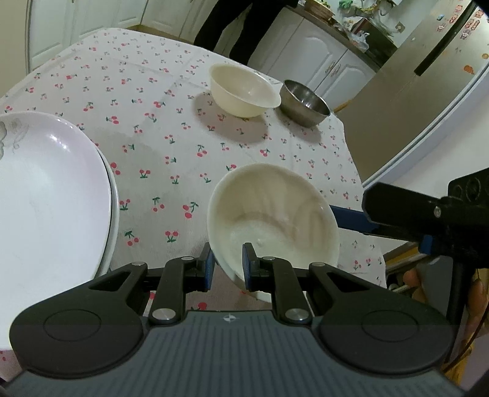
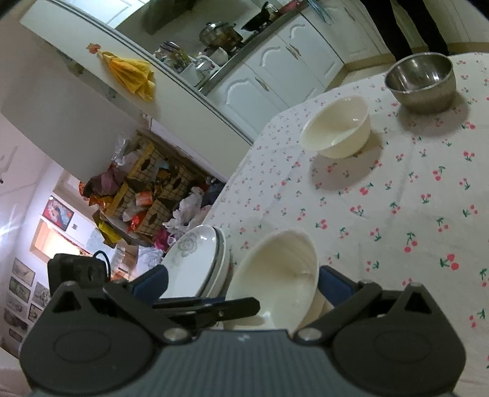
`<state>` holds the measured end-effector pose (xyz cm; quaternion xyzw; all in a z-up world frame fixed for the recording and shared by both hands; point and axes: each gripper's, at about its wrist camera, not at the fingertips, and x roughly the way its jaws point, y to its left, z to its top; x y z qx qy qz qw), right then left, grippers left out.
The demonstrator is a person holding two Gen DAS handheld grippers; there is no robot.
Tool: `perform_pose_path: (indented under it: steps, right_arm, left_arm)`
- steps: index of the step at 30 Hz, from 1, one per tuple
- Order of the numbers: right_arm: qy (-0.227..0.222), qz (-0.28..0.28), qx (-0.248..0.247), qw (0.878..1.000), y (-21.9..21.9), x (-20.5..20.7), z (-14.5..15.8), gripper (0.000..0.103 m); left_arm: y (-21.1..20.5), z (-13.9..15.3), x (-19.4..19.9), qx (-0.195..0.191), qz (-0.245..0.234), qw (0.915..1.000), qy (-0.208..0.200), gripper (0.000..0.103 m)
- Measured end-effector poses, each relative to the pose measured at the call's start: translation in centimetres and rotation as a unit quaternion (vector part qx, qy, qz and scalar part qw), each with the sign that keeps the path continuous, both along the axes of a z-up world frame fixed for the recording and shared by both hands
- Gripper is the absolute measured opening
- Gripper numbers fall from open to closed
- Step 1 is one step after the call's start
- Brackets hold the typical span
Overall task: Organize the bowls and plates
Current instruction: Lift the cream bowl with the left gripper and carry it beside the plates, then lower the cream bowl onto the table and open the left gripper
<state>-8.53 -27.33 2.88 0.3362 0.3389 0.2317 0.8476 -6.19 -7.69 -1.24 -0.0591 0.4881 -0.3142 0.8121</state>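
Note:
My left gripper (image 1: pixel 227 265) is shut on the near rim of a cream bowl (image 1: pixel 275 220), one blue pad inside the bowl and one outside. The bowl (image 2: pixel 275 274) is held tilted over the cherry-print tablecloth (image 1: pixel 152 137). My right gripper (image 2: pixel 243 282) stands wide open around it; the right finger lies close to the bowl's outer wall and the left finger is well away. A stack of white plates (image 1: pixel 45 198) (image 2: pixel 195 262) sits just left of the bowl. Farther off stand a second cream bowl (image 1: pixel 244 91) (image 2: pixel 336 128) and a steel bowl (image 1: pixel 305 103) (image 2: pixel 421 82).
A person in dark trousers (image 1: pixel 244 24) stands beyond the table's far edge. A fridge (image 1: pixel 428 91) and white cabinets (image 2: pixel 290 61) flank the table. Cluttered baskets (image 2: pixel 146 195) lie on the floor below the table edge beside the plates.

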Motion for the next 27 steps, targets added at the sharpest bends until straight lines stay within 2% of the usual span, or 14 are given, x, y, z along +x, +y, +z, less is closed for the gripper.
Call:
perform_pose_path:
  steps: [2, 3, 5, 7, 14, 16, 18, 21, 27]
  right_arm:
    - [0.004, -0.003, -0.002, 1.0, -0.1, 0.0, -0.1, 0.103]
    - [0.006, -0.009, -0.003, 1.0, -0.3, 0.1, -0.2, 0.103]
    - [0.007, -0.019, 0.0, 1.0, -0.7, 0.1, -0.3, 0.103]
    - [0.008, -0.033, 0.005, 0.999, -1.3, 0.0, -0.4, 0.103]
    - [0.01, -0.096, 0.035, 0.995, -3.5, 0.0, -0.3, 0.103]
    - [0.005, -0.11, 0.046, 0.993, -4.1, -0.1, -0.1, 0.103]
    - [-0.001, -0.125, 0.054, 0.991, -4.6, -0.3, 0.2, 0.103]
    - [-0.01, -0.15, 0.066, 0.986, -5.4, -0.4, 0.5, 0.103]
    - [-0.022, -0.209, 0.083, 0.974, -7.4, -0.7, 0.8, 0.103]
  left_arm:
    - [0.1, -0.3, 0.2, 0.001, 0.0, 1.0, 0.003, 0.018]
    - [0.3, -0.2, 0.2, 0.001, -0.002, 1.0, 0.002, 0.021]
    - [0.5, 0.0, 0.1, 0.001, -0.007, 0.9999, -0.007, 0.031]
    - [0.8, 0.4, 0.0, 0.004, -0.008, 0.9998, -0.019, 0.05]
    - [1.4, 2.2, 0.0, 0.009, -0.011, 0.9976, -0.067, 0.074]
    - [1.4, 2.8, 0.2, 0.009, -0.011, 0.9967, -0.08, 0.087]
    - [1.2, 3.4, 0.3, 0.009, -0.012, 0.9957, -0.092, 0.094]
    - [0.7, 4.2, 0.9, 0.012, -0.016, 0.994, -0.108, 0.098]
    - [-1.6, 6.0, 2.2, 0.013, -0.03, 0.9883, -0.149, 0.1]
